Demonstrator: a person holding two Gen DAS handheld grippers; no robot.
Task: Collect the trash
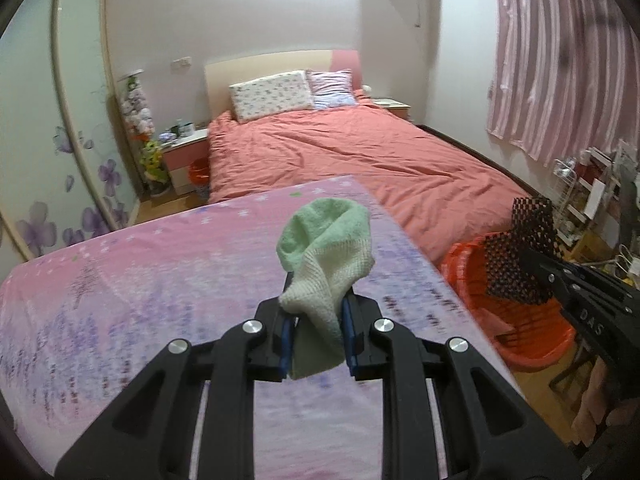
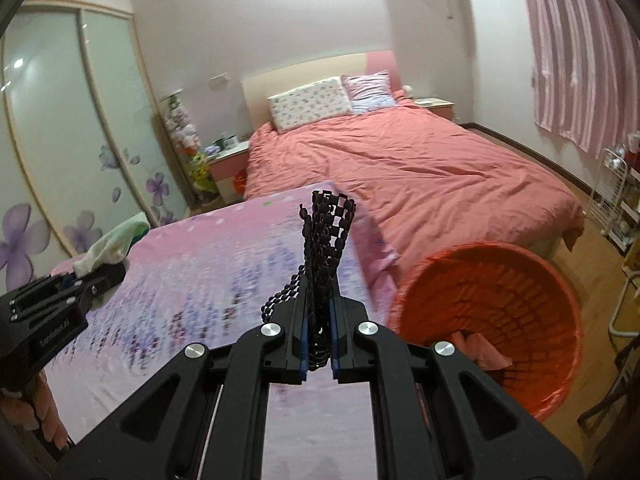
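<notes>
left gripper (image 1: 316, 320): clamped on green cloth (image 1: 326, 240), blue pads pinch the lower bunch; rest flops up and forward past the tips. Held above the table, so already lifted clear for carrying.
right gripper (image 2: 319, 336): closed tight on black mesh mat (image 2: 326, 248), pinched near one end; mat stands up ahead of the fingers, one loose strip curling off to its left.
table (image 2: 180, 280): pink-purple printed cover, below and ahead of both tools; nothing seen left on it.
orange basket (image 2: 488, 300): down to the right of the right gripper, off the table edge, mouth open upward; looks like the drop target. A pink item (image 2: 484, 350) already lies inside.
mesh vs basket: in the left wrist view the mat hangs about over the basket rim; probably goes in first.
cloth vs basket: well to the left of it, needs a carry across.
risk: floppy cloth may snag on the rim.
bed (image 1: 360, 160): beyond the table, not involved.
</notes>
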